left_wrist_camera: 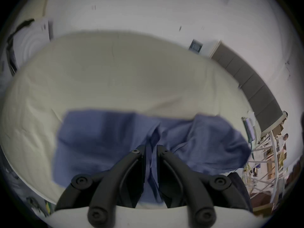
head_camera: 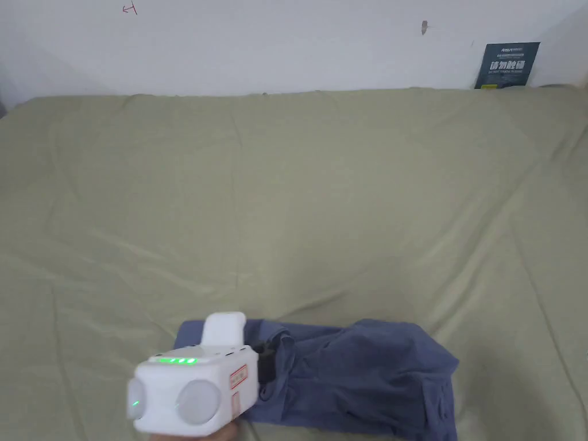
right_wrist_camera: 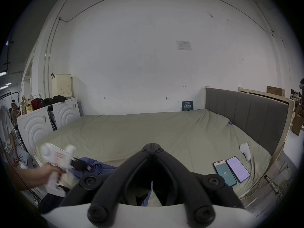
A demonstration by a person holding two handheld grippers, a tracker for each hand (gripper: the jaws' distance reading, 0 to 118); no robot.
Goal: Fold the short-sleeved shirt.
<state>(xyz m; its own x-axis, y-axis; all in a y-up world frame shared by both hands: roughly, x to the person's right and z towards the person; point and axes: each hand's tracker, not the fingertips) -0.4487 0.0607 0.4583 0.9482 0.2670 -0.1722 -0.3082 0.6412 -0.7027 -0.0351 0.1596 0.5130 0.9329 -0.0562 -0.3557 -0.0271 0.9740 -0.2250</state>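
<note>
The blue short-sleeved shirt (head_camera: pixel 356 376) lies bunched at the lower centre of the head view, near the front edge of the olive bed sheet (head_camera: pixel 298 189). The left gripper (left_wrist_camera: pixel 151 151) sits at its left end — in its own view the jaws are nearly together with a fold of blue cloth pinched between them. In the right gripper view, the right gripper (right_wrist_camera: pixel 153 146) has its jaw tips pressed together, a thin strip of blue cloth showing low in the slit. Two phones (right_wrist_camera: pixel 231 171) lie at lower right — beside a white controller (right_wrist_camera: pixel 245 151).
</note>
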